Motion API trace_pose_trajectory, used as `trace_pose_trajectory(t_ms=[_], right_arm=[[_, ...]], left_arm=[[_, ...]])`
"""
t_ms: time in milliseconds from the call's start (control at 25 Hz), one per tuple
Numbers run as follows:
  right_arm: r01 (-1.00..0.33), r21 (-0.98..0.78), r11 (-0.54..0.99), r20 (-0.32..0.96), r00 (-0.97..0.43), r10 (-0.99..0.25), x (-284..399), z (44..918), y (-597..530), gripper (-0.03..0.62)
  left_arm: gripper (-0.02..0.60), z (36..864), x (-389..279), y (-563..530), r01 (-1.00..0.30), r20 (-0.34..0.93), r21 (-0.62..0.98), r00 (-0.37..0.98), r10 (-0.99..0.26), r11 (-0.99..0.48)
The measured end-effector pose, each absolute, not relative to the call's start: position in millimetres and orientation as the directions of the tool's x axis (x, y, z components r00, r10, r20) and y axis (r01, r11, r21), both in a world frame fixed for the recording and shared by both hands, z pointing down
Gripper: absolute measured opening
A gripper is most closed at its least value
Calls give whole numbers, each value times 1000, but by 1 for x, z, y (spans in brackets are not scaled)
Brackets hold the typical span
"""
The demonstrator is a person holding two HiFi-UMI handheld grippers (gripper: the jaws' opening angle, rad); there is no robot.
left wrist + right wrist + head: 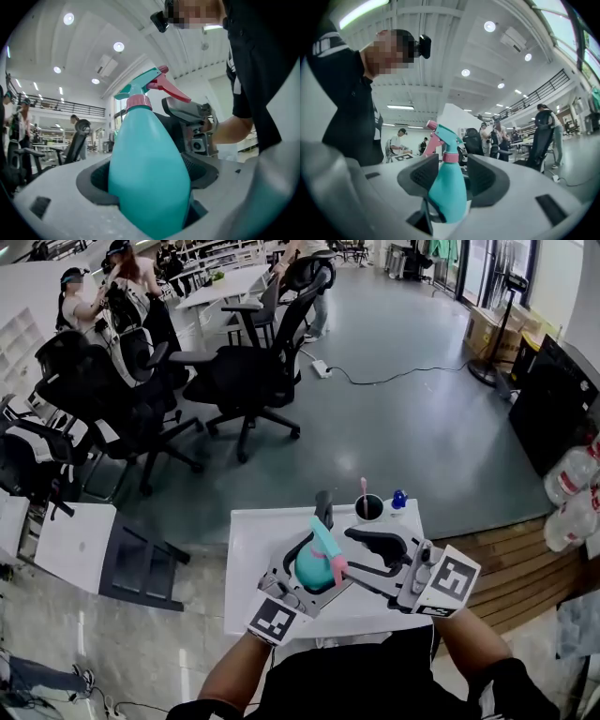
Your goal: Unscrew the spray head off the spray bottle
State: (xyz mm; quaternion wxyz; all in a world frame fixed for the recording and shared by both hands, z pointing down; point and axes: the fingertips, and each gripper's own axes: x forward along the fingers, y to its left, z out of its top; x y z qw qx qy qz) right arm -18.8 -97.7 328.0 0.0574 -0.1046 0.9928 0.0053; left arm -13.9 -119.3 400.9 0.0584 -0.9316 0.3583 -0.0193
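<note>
Unscrewing not yet done: spray head (143, 84) still seated on the spray bottle (147, 173). Your left gripper (312, 570) clamps the bottle's body; your right gripper (447, 176), at the head, stands wide, gripping nothing.

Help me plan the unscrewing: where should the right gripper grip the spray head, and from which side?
Probably the pink collar under the spray head: round, so the jaws seat. Come level, opposite the left gripper, which clamps the bottle body, staying below the jutting trigger.
</note>
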Motion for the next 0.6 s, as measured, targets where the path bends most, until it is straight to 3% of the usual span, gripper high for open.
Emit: trace_pose_trajectory(t_ms=[120,400,600], right_arm=[[-285,16,958,-77,-956,-283,-18,334,-105,170],[-296,-14,955,-81,-952,-296,-22,331,-101,166],[-363,-52,930,-44,-930,-365,-27,339,-103,169]], left_arm=[[430,404,-27,-133,-740,-3,-162,662,-750,-653],[430,409,-11,-129,-731,14,-150,672,-740,-666],[431,421,-4,-131,-716,54,-232,666,-744,-658]])
